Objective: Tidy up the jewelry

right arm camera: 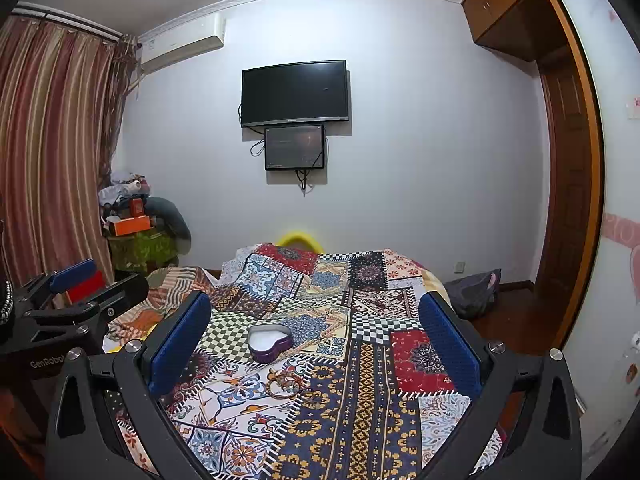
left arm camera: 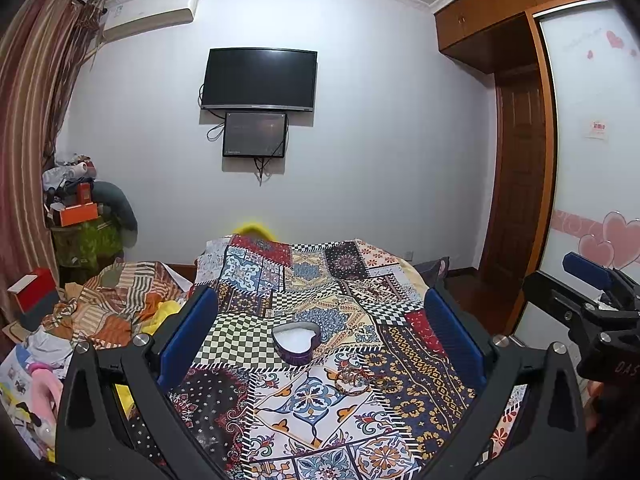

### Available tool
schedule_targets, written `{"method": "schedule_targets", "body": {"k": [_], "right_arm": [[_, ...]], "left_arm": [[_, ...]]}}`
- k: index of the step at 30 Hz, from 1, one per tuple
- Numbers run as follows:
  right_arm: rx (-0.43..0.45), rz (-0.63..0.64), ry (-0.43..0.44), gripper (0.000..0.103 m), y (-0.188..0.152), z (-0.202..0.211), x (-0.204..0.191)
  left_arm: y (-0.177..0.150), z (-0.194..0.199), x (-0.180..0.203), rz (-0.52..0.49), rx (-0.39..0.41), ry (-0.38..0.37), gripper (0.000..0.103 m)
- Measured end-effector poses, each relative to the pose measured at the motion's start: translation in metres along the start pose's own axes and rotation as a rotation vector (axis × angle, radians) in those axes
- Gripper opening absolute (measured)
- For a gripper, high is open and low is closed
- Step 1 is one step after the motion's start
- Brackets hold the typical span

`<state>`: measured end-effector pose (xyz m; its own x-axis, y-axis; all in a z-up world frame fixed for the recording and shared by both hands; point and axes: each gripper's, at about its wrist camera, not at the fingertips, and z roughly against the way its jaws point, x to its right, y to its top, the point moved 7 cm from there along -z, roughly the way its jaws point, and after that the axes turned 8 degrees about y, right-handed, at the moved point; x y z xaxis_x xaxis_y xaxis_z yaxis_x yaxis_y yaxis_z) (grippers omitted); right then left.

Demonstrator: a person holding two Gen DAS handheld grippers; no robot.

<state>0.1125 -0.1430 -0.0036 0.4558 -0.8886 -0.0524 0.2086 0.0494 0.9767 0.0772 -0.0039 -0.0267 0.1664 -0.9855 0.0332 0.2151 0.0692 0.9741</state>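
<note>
Setup: patchwork bedspread (left arm camera: 304,400) covers the bed; 2 hand-held grippers hover above its near end, side by side, both aimed along the bed toward the far wall.

Left gripper (left arm camera: 322,330): jaws spread wide, nothing between the blue pads. Right gripper (right arm camera: 316,330): likewise spread wide and empty.

Task items: 1 heart-shaped box (left arm camera: 297,339), purple wall, pale lining, lid off, sitting flat on the checkered patch. Nearer to the grippers lies a small heap of bracelets (left arm camera: 356,380), loops overlapping; individual pieces are too tangled to count.

Key relation: in the left wrist view the bracelets sit ahead and right of centre, toward the right pad. In the right wrist view the same bracelets (right arm camera: 290,384) sit ahead and slightly left of centre. The heap therefore lies between the 2 grippers, appearing somewhat closer to the right one's centre line. The box (right arm camera: 270,343) is just beyond the heap, apart from it.

Long axis: heap looks roughly round, no clear axis.

Judgement: nothing is in the box yet; either gripper could reach, right marginally better placed.
</note>
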Motion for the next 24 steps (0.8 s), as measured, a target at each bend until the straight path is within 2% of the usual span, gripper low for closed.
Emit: {"method": "schedule_targets", "body": {"k": [24], "right_arm": [[-0.001, 0.008, 0.001, 0.103, 0.0027, -0.0022, -0.0032]], "left_arm": [[-0.0055, -0.0038, -0.0015, -0.003, -0.016, 0.007, 0.103]]}}
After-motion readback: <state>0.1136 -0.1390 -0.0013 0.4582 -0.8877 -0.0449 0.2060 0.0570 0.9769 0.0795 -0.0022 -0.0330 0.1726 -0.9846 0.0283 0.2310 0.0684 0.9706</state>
